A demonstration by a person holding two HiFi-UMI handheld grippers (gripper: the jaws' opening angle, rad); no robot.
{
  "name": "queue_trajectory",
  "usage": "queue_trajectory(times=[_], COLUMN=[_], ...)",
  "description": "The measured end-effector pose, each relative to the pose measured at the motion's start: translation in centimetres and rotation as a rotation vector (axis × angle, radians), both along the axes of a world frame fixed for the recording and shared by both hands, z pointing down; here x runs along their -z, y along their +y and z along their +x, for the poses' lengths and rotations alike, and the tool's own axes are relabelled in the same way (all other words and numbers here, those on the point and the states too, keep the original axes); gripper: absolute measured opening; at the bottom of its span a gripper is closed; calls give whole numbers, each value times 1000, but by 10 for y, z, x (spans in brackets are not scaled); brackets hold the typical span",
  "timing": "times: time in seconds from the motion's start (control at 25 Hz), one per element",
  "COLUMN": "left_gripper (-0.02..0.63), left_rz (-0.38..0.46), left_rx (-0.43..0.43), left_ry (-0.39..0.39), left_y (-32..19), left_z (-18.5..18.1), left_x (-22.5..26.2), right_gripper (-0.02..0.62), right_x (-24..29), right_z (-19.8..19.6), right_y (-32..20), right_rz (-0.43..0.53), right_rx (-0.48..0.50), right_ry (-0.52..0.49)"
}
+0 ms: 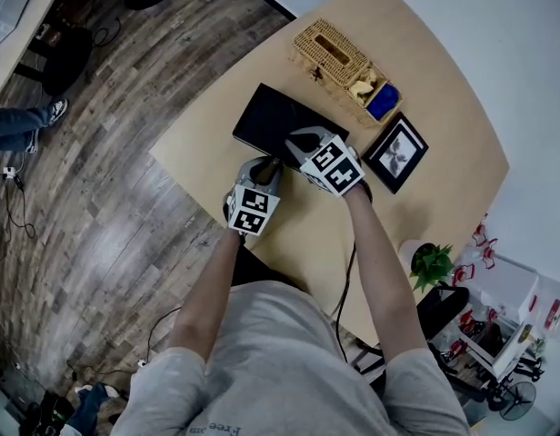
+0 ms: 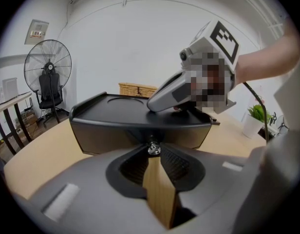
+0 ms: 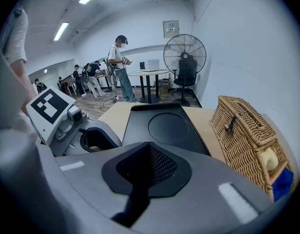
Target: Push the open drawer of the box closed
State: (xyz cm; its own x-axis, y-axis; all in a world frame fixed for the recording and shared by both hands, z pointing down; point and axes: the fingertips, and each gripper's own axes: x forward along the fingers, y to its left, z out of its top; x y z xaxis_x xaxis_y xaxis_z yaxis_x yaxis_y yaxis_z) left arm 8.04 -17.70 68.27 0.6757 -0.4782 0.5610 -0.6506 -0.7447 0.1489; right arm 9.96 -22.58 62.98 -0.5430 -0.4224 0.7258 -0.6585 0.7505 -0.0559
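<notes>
A flat black box (image 1: 273, 116) lies on the tan table (image 1: 425, 89). Its drawer front (image 2: 106, 135) faces my left gripper (image 2: 153, 153), and a small metal knob (image 2: 153, 148) on it sits right at the jaw tips. The jaws stand apart, with table showing through the gap, and do not visibly press on the knob. In the head view, the left gripper (image 1: 267, 165) is at the box's near edge. My right gripper (image 3: 149, 147) rests its tip on the box's lid (image 3: 164, 126), its jaws together with nothing between them.
A wicker basket (image 1: 339, 62) stands behind the box, with a framed picture (image 1: 395, 153) to its right. A potted plant (image 1: 432, 263) sits near the table's right edge. Wooden floor, a fan (image 2: 47, 69) and chairs surround the table, and people stand far off (image 3: 121, 67).
</notes>
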Motion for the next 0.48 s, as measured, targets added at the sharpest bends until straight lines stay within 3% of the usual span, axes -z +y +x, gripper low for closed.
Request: queue_trajectory(times=[0.48], left_gripper=[140], left_rz=[-13], left_rx=[76], left_ry=[22], left_y=[18], left_z=[-23], left_x=[17], right_gripper=[2], right_x=[-3], right_z=[4], right_y=[1], right_rz=[27], right_rx=[-8], right_ry=[24])
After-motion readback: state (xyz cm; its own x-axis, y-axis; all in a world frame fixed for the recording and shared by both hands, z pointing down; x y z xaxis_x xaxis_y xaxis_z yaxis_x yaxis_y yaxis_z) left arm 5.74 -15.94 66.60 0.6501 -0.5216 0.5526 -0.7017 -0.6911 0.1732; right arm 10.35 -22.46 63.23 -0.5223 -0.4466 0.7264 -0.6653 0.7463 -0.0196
